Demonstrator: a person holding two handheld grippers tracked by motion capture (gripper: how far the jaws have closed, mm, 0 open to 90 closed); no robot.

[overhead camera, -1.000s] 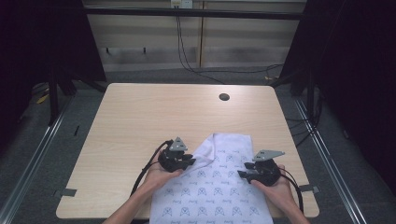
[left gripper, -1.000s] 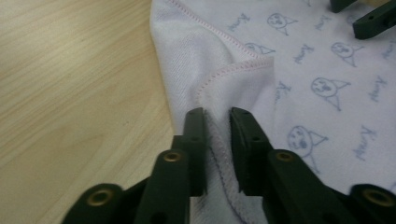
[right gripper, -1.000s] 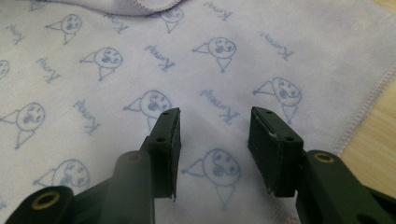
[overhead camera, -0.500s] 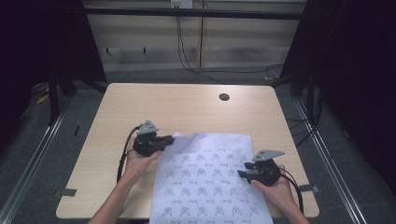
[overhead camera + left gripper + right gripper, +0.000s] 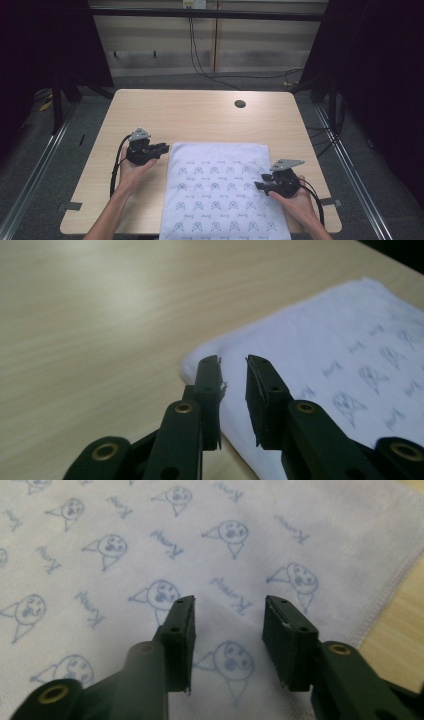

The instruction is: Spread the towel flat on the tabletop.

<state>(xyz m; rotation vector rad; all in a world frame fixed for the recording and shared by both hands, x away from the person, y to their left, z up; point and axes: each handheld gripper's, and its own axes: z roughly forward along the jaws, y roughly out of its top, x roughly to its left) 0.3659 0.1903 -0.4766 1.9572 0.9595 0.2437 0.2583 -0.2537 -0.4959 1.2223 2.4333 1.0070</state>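
Observation:
A white cloth [image 5: 220, 190] printed with small blue figures lies spread flat on the wooden table [image 5: 190, 115], its near edge hanging over the front. My left gripper [image 5: 164, 148] sits just left of the cloth's far left corner. Its jaws have just been opening and stand a little apart with nothing between them. In the left gripper view the left gripper [image 5: 232, 362] points at that corner of the cloth [image 5: 340, 350]. My right gripper [image 5: 259, 182] rests over the cloth's right side. The right gripper [image 5: 230, 602] has closed a little but is still open above the cloth [image 5: 150, 540].
A round dark hole [image 5: 240, 104] sits in the table's far right part. Bare wood lies left of and beyond the cloth. Cables [image 5: 200, 60] run down the wall and across the floor behind the table. Dark frames stand on both sides.
My left gripper has drawn the cloth's folded-over corner out to the left, so the cloth now lies flat, and it has let go. The right gripper has stayed in place.

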